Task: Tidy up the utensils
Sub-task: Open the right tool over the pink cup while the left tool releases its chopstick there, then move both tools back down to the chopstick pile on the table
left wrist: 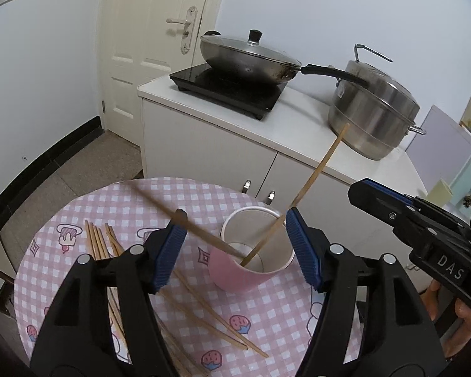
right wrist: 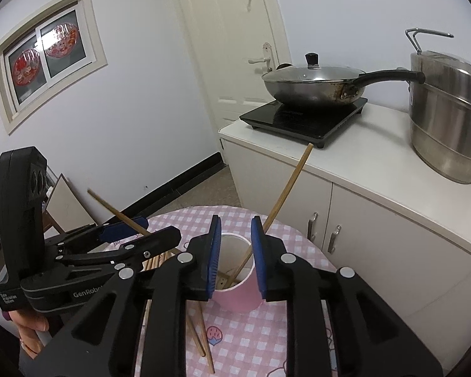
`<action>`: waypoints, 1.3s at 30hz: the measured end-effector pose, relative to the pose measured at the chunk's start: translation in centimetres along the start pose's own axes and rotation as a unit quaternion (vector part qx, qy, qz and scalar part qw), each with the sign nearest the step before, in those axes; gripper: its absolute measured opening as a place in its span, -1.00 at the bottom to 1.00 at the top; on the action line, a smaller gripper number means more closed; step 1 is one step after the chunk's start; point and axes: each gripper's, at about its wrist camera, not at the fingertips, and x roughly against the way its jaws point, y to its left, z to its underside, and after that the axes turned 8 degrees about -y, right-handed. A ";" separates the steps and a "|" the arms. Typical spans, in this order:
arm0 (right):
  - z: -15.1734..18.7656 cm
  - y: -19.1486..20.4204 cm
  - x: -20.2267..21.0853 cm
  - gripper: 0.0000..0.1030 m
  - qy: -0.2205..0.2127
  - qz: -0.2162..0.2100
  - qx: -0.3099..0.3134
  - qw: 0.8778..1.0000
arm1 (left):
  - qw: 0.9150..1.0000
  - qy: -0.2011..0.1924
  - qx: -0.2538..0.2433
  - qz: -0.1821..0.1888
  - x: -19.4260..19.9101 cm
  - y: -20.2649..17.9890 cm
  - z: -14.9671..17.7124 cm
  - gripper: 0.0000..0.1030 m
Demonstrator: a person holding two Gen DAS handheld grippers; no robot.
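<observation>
The left claw (left wrist: 235, 245) is hanging spread wide over the pink paper cup (left wrist: 251, 260), its blue pads (left wrist: 169, 251) standing apart on either side and clasping nothing. Two wooden chopsticks are already standing in the cup: one chopstick (left wrist: 314, 176) is leaning up toward the right against the rim, and a second chopstick (left wrist: 185, 220) is slanting out to the left, crossing in front of the left pad. More loose chopsticks (left wrist: 100, 242) are lying scattered on the pink checkered tabletop (left wrist: 267, 314), left of and below the cup. The right claw (right wrist: 235, 251) is hovering just above the cup's mouth, jaws parted and released, with the leaning chopstick rising between them. Behind, a lidded wok (left wrist: 248, 56) is sitting on an induction cooker (left wrist: 229, 91), beside a steel steamer pot (left wrist: 373, 113) on the white cabinet.
</observation>
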 end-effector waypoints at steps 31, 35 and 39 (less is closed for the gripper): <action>8.0 7.5 -0.5 -0.58 0.041 -0.030 0.092 0.994 | 0.995 -0.009 -0.015 -0.095 8.6 9.3 7.2 0.33; 9.8 8.2 -2.4 -0.58 0.064 -0.031 0.100 0.992 | 0.993 0.020 0.017 -0.113 7.0 12.5 8.6 0.33; 11.3 9.1 -4.2 -0.58 0.085 -0.033 0.110 0.990 | 0.991 0.045 0.034 -0.124 4.9 14.5 9.5 0.33</action>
